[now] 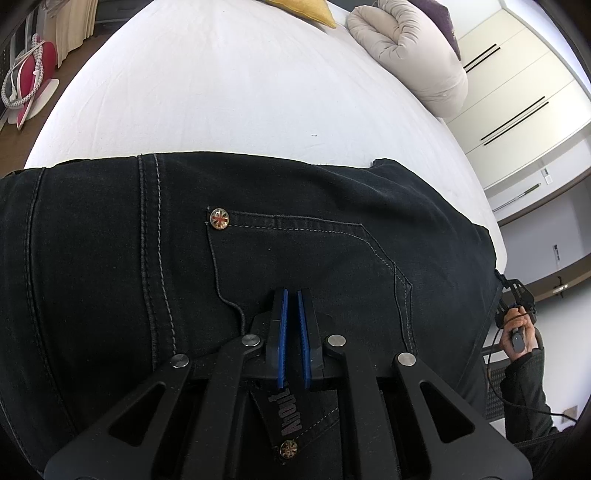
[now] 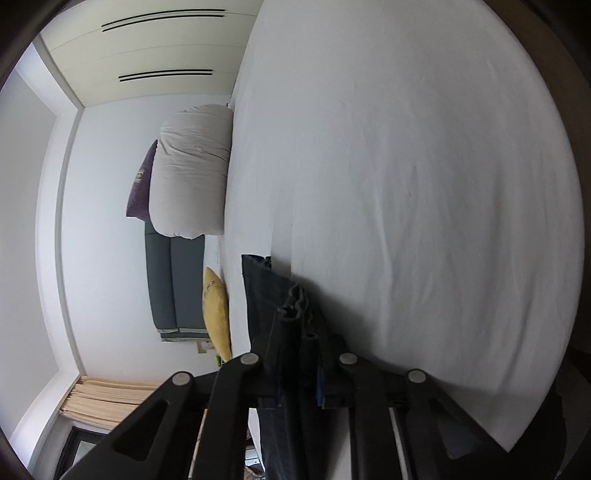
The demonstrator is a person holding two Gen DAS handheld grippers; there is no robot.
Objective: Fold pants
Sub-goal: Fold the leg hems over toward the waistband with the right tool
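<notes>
Black jeans [image 1: 258,258] lie spread across the near part of a white bed [image 1: 221,92], back pocket and seams facing up. My left gripper [image 1: 291,292] rests over that pocket, its blue pads [image 1: 283,332] drawn together with only a thin slit and no cloth showing between them. At the jeans' right edge a hand [image 1: 521,334] holds my right gripper [image 1: 513,291]. In the right wrist view my right gripper [image 2: 303,325] is shut on a bunched fold of the jeans [image 2: 295,299], which runs back between its fingers and hides the pads.
A rolled beige duvet [image 1: 413,48] and a yellow cushion [image 1: 306,9] lie at the bed's far end, with a purple cushion [image 2: 142,181] behind the duvet. White wardrobe doors [image 1: 517,92] stand to the right. A red stand [image 1: 31,74] sits on the floor to the left.
</notes>
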